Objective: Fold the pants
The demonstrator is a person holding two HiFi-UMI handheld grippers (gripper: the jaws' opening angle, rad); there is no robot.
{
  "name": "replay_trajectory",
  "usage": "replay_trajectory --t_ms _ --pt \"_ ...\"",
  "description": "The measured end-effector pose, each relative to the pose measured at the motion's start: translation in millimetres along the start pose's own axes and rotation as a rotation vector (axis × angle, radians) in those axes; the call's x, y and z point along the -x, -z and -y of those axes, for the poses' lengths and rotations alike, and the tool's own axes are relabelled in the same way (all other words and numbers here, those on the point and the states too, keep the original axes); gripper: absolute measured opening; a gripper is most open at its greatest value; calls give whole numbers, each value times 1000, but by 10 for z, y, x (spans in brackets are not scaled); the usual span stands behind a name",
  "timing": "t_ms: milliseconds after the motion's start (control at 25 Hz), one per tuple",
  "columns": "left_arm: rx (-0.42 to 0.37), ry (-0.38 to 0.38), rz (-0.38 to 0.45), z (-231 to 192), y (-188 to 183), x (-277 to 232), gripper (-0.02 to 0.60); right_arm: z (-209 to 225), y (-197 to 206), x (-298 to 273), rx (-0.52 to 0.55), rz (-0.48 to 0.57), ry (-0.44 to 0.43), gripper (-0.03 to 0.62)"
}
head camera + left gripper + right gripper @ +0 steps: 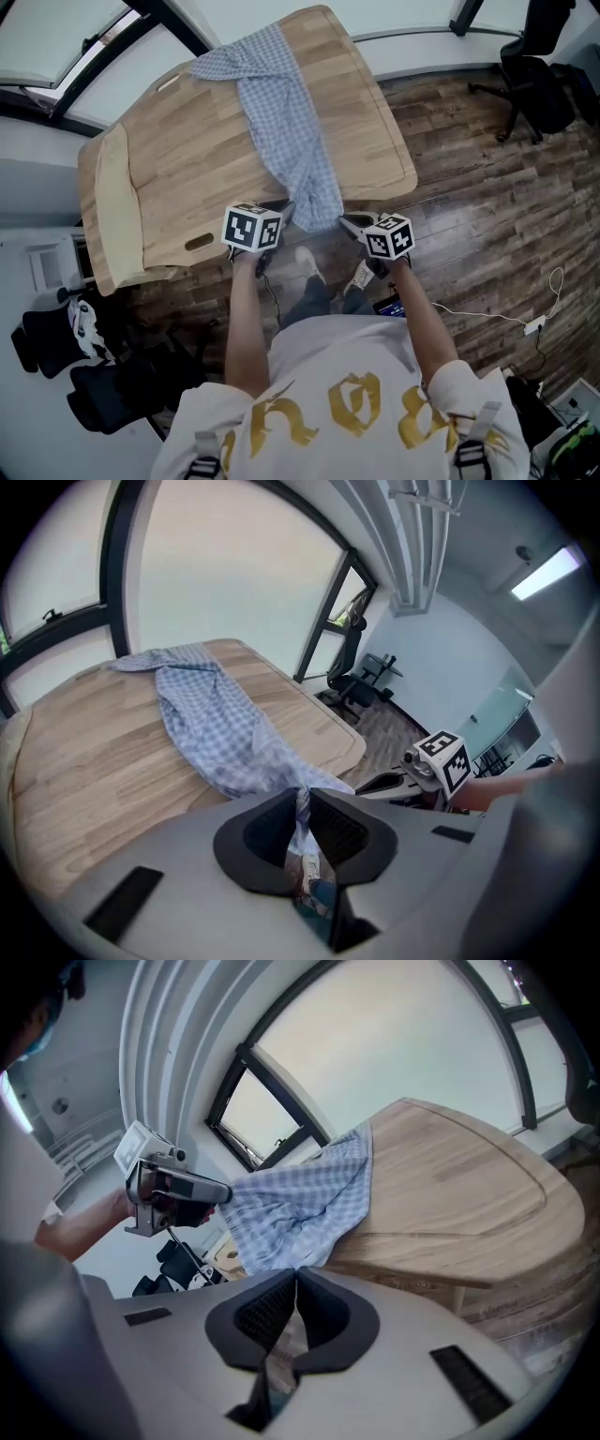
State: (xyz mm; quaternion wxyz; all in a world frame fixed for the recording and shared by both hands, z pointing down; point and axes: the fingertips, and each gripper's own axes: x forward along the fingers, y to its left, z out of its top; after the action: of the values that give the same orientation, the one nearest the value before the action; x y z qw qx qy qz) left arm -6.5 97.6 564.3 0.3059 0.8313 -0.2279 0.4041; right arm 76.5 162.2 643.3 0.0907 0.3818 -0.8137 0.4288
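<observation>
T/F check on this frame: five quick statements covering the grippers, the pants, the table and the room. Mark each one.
1. The left gripper is shut on the pants. True.
2. The right gripper hangs open, clear of the cloth. False: its jaws are closed on the pants' near end as well.
3. The pants lie folded in a neat square mid-table. False: they run unfolded in a long rumpled strip from the far corner to the near edge.
4. The table has a wooden top. True.
5. A black office chair stands on the floor beyond the table. True.
</observation>
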Motion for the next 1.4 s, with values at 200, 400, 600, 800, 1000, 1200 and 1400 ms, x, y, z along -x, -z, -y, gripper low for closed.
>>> replay_trajectory --t_ms 200,400,600,800,1000,1200,1400 --pt "-28 48 -32 411 -100 -201 71 5 -33 91 -9 -16 -14 28" --pt "-40 101 -92 695 -42 -543 71 77 11 123 -34 -35 -5 28" --pt "27 186 -100 907 -4 -900 71 159 88 138 -36 -59 11 28" --pt "55 218 -108 959 107 -1148 71 227 120 212 -53 -21 17 28" --pt "13 248 -121 1017 214 -1188 142 299 179 357 -3 -39 31 31" --pt "17 240 -89 911 142 -1051 150 445 -22 601 80 9 116 38" --pt "58 164 8 578 -128 -767 150 527 -426 731 174 62 202 38"
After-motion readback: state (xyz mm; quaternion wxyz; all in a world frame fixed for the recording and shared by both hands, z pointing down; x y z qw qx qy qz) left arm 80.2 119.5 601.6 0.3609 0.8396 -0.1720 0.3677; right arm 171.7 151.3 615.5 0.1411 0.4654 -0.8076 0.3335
